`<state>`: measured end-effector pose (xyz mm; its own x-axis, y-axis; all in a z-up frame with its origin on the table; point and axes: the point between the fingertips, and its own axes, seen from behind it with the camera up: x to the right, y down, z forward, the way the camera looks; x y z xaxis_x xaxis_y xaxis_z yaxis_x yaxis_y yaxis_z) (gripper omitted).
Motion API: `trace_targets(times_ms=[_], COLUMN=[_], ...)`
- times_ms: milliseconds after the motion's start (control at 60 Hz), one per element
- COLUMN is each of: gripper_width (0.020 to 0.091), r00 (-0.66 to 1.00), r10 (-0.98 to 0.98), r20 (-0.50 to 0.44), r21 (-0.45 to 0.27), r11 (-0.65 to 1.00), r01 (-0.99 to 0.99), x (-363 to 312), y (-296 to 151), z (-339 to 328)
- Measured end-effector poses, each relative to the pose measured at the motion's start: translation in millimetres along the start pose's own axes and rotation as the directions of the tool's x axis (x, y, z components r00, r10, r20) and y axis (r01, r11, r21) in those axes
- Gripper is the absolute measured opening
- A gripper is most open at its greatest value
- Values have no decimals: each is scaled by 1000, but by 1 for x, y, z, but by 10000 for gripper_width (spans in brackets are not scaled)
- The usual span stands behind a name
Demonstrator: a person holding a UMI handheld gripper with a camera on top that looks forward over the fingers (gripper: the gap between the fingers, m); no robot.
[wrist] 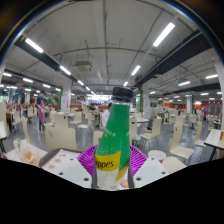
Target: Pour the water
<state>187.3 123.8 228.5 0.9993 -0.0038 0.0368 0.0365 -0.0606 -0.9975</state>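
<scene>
Green bottle [116, 140], black cap on top, yellow label low on its body, upright between the two fingers of the claw [115, 172]. Purple pads [92, 160] close against both sides of the bottle, apparently pressing on it; claw narrowed to the bottle's width and seemingly holding it. Base of the bottle hidden behind the fingers, so hard to say whether lifted or resting on something. No cup or other vessel for the water in sight. Beyond, a large hall with tables [85, 128], people further off, and strip lights [163, 35] on a dark ceiling.

Judged step: bottle grasped and carried upright, pouring not yet begun. Cap looks closed, so likely a problem for pouring. Next move calls for finding a receiving vessel, bringing the bottle's mouth over it, then tilting slowly.
</scene>
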Motion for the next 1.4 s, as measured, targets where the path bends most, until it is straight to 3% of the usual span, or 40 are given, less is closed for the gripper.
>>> trace_targets(times_ms=[150,350,417,650,800,833,917,1100,1333,1400], gripper_width=[410,424,412,430,562,627,869,858,851,856], r00=[996,993,997,997,996,997,999,999,990,986], r10=[-89,-107,-75,-80,-80,-75,-44,1,31,44], r20=[31,50,27,22,26,28,18,-41,-139,-158], r21=[-148,-206,-155,-146,-204,-241,-322,-347,-439,-497], r11=[985,972,985,986,975,967,946,938,894,860], r01=[92,115,78,82,83,80,48,-15,-89,-118], x=[20,25,28,28,29,29,27,30,0,-27], y=[97,162,156,155,160,165,175,157,141,148], z=[6,6,1,1,2,1,-5,-24,-102,-132])
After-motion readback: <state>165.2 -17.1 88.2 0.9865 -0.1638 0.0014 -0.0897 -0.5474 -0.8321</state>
